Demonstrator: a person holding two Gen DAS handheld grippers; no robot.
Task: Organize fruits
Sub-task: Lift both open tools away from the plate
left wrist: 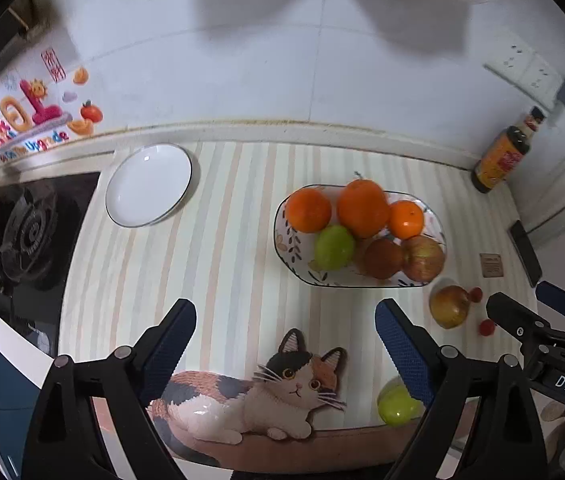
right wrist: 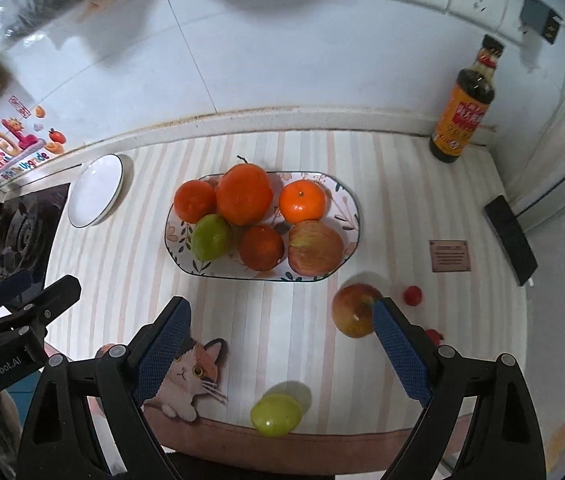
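A patterned oval dish point(left wrist: 294, 248) point(right wrist: 346, 204) on the striped mat holds several fruits: oranges point(left wrist: 362, 208) point(right wrist: 244, 194), a green fruit point(left wrist: 333, 247) point(right wrist: 210, 238) and a red apple point(left wrist: 422, 258) point(right wrist: 314, 248). A second apple point(left wrist: 448, 306) point(right wrist: 352, 314) lies loose on the mat right of the dish, with two small red fruits point(left wrist: 486, 327) point(right wrist: 412, 295) beside it. A yellow-green fruit point(left wrist: 396, 404) point(right wrist: 276, 414) lies near the mat's front edge. My left gripper point(left wrist: 285, 320) is open and empty. My right gripper point(right wrist: 280, 320) is open and empty, its right fingertip in front of the loose apple.
An empty white plate point(left wrist: 148, 184) point(right wrist: 96, 190) sits at the back left beside a gas stove point(left wrist: 22, 232) point(right wrist: 14, 228). A sauce bottle point(left wrist: 500, 156) point(right wrist: 462, 108) stands at the back right. A dark phone point(right wrist: 510, 234) and a small brown card point(right wrist: 449, 255) lie on the right.
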